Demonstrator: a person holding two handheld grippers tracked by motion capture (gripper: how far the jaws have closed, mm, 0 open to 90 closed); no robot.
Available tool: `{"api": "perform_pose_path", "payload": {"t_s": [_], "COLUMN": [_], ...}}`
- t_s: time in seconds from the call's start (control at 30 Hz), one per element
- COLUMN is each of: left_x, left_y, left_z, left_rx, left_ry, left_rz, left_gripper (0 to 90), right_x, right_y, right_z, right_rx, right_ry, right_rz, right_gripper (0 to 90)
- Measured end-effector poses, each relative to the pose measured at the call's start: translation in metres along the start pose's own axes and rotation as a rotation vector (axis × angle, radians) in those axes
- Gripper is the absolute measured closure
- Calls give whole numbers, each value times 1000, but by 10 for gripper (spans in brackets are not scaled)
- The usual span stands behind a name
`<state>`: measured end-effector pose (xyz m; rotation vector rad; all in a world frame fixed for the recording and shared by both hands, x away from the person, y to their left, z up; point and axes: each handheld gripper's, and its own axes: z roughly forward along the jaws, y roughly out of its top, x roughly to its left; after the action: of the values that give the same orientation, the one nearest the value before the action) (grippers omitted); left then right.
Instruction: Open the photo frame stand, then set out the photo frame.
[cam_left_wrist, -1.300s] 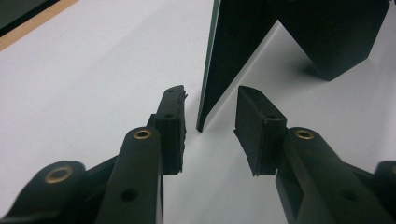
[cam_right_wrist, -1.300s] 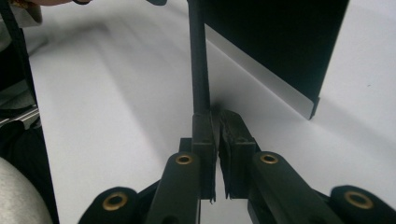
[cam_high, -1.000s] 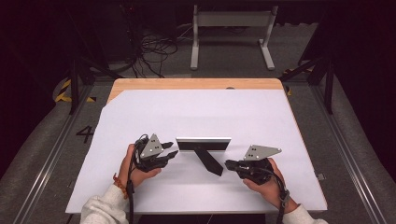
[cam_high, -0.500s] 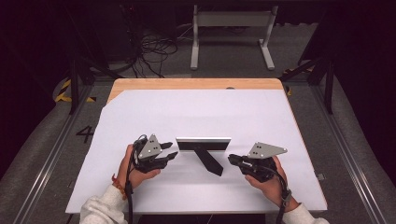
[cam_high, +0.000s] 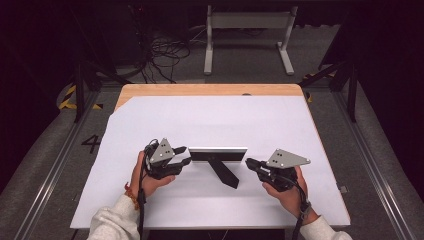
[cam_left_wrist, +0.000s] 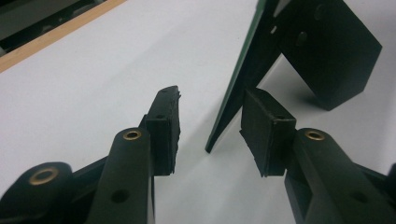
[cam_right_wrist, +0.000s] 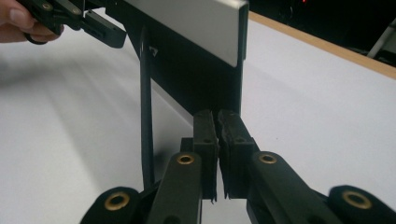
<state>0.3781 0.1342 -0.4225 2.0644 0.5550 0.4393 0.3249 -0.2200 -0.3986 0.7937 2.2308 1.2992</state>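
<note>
Two grippers flanked a picture frame (cam_high: 218, 154) that stood upright near the middle of the white table (cam_high: 215, 120), propped by its black back stand (cam_high: 225, 172) angled toward the person. From the high view, the left gripper (cam_high: 184, 156) sat at the frame's left end and the right gripper (cam_high: 248, 163) at its right end, each in a hand (cam_high: 150, 175) coming up from the near edge.

That overhead look could not settle the jaws; the gripper views did. The left gripper view showed the left gripper (cam_left_wrist: 210, 123) with its jaws partly apart and just opening further, the frame's thin lower edge (cam_left_wrist: 233, 98) between the two pads (cam_left_wrist: 164, 121) with a gap on either side, neither pad pressing on it. The stand (cam_left_wrist: 327, 51) showed as a broad black panel beyond. The right gripper view showed the right gripper (cam_right_wrist: 217, 122) with its pads drawn almost together, only a thin slit between them, right at the frame's (cam_right_wrist: 196, 32) vertical end edge; whether they pinched that edge or merely met beside it I could not tell. It also caught the left gripper (cam_right_wrist: 100, 28) far off at the frame's other end.

Bare white surface lay wide beyond the frame up to the wooden strip (cam_high: 210, 90) at the far edge, and to either side of both hands. The near edge lay close behind the wrists.
</note>
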Motion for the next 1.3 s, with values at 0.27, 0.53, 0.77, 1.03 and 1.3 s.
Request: {"api": "perform_pose_path", "payload": {"t_s": [0.27,0.53,0.77,1.03,1.3], "left_x": [2,1,-4,-6,-8], "left_y": [3,7,8,10,10], "left_z": [-1,3,3,5,2], "left_rx": [-33,-49,-57,-54,-46], "left_ry": [-27,-62,-91,-99,-96], "left_rz": [-6,0,4,14,18], "left_gripper": [526,533,599,660,729], "right_x": [5,11,8,8,7], "right_y": [6,10,10,11,11], "right_z": [3,10,15,18,21], "right_rx": [-19,-17,-1,1,5], "right_ry": [-6,-17,-55,-77,-97], "right_rz": [-22,-46,-41,-45,-47], "right_gripper": [873,877,900,900,900]}}
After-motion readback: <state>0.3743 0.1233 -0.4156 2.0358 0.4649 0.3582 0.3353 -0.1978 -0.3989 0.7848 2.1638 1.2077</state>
